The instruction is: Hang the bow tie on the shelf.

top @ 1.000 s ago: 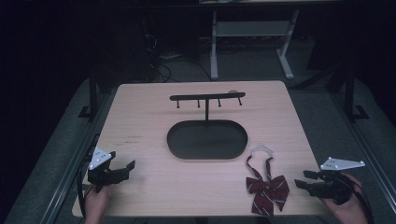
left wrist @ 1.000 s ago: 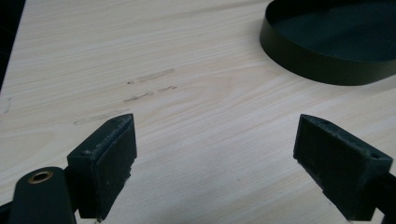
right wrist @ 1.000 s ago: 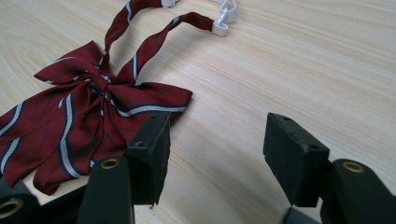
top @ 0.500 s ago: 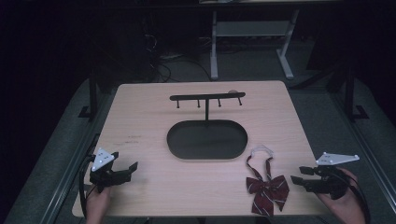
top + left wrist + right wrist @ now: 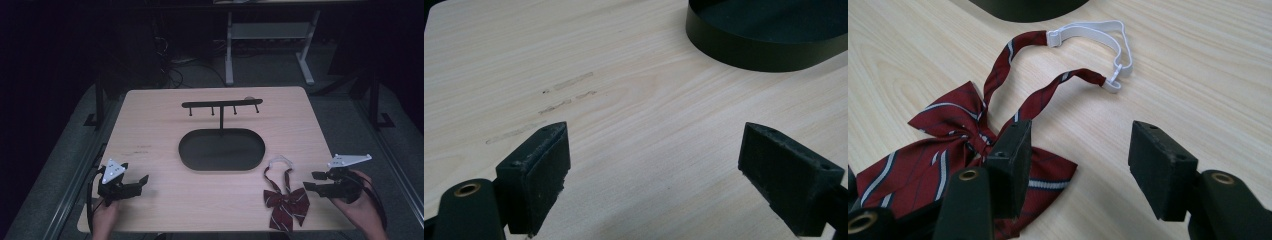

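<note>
A pale wooden worktop (image 5: 150,125) stands over grey floor, with faint scuff marks (image 5: 549,100) on its left part. Beyond it, in the dark, a white metal frame (image 5: 270,45) stands beside tangled cables (image 5: 175,70).

1. From the high view I see a dim room; only the tabletop (image 5: 150,125) is lit, and everything beyond it falls into near black.
2. That picture is soft and grainy.
3. In both gripper views the wood ahead of the tongs is bright, evenly lit and sharp, with no glare.
</note>
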Demonstrator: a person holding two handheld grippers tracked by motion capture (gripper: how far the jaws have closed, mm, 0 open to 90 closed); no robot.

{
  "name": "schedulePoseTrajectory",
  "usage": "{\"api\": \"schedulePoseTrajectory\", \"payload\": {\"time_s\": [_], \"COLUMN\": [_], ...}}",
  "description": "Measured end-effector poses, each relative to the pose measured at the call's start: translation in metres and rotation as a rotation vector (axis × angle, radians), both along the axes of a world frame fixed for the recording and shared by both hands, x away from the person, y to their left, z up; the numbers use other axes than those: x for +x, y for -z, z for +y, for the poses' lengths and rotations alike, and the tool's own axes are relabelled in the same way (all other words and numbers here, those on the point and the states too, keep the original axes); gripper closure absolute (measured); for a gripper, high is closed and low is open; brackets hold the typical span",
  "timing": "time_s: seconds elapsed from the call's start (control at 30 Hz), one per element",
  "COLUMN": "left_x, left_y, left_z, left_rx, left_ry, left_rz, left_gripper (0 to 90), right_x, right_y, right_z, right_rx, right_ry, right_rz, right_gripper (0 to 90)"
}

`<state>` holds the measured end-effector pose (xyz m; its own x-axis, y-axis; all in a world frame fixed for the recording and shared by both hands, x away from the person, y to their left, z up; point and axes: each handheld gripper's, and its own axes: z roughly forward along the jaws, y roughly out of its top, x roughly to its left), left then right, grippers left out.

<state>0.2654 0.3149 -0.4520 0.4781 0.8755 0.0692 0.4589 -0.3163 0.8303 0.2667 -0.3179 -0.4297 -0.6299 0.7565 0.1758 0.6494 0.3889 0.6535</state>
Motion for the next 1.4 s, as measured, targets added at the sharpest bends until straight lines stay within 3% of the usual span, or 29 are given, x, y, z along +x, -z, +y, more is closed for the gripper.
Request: {"api": "schedulePoseTrajectory", "payload": {"time_s": [0.3, 0.6, 0.8, 1.2, 1.4], "left_x": [0.0, 0.001, 0.0, 0.001, 0.001], "left_y": [-0.002, -0.002, -0.002, -0.002, -0.002], "left_z": [0.003, 0.003, 0.002, 0.002, 0.002], "left_rx": [0.003, 0.01, 0.002, 0.009, 0.004], "left_ry": [-0.036, -0.014, -0.02, -0.017, -0.017], "left_rz": [-0.02, -0.02, -0.021, -0.019, -0.015], "left_gripper": [13.1, 13.1, 13.0, 13.0, 13.0], "right_x": [0.016, 0.041, 0.058, 0.084, 0.095], "right_y": [-0.001, -0.008, -0.01, -0.006, -0.003], "right_z": [0.013, 0.031, 0.035, 0.043, 0.048], "right_rx": [-0.04, -0.088, -0.095, -0.139, -0.174], "right_ry": [-0.007, -0.022, -0.024, -0.017, -0.011], "right_rz": [0.029, 0.053, 0.109, 0.156, 0.175], "right_gripper": [44.8, 46.1, 48.5, 49.8, 54.6]}}
